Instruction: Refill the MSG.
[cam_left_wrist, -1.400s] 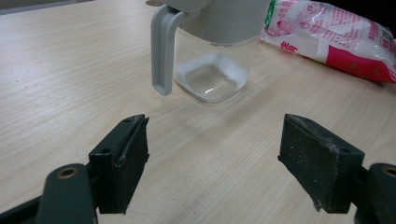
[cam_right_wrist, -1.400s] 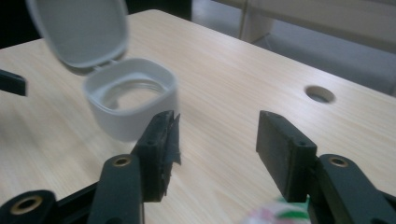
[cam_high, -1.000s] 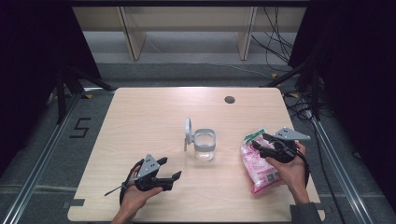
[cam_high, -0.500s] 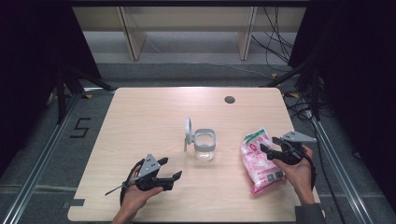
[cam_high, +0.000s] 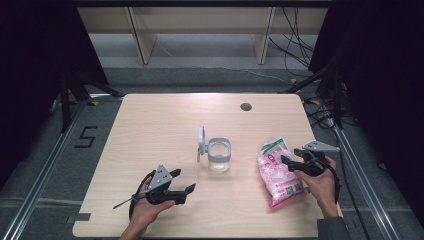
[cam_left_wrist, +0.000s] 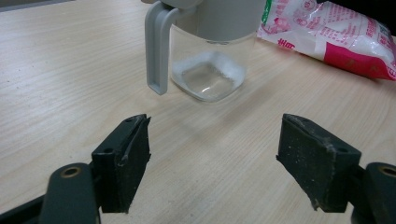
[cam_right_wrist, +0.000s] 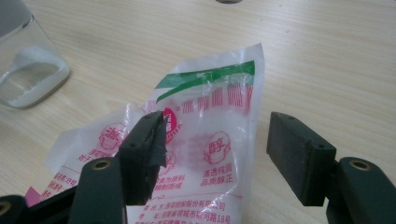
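Now your right gripper (cam_high: 291, 161) sits low at the table's right edge, your hand (cam_high: 320, 182) wrapped round its body from below and the jaws pointing left across the pink-and-white plastic bag (cam_high: 277, 170). Those jaws have just been opening and stand wide; in the right gripper view (cam_right_wrist: 212, 154) the bag's crinkled, translucent top lies between and under them, with neither pad pressing on it. The bag lies flat on the pale wood-grain tabletop (cam_high: 160, 125), soft and lumpy, its torn green-striped top end pointing away from you and red print running down its film.

Over on the near left, your left gripper (cam_high: 184, 182) rests low at the table, your hand (cam_high: 145, 210) beneath it, jaws aimed right and slightly away toward the jar. The left gripper view (cam_left_wrist: 212, 158) shows both black, squared pads spread wide with bare wood between them, holding nothing.

In the middle stands the clear glass jar (cam_high: 219, 155), square-bottomed with rounded corners, a little white powder in its base. Its grey plastic lid (cam_high: 201, 142) stands flipped up on the left side. Jar and bag are near each other, not touching.
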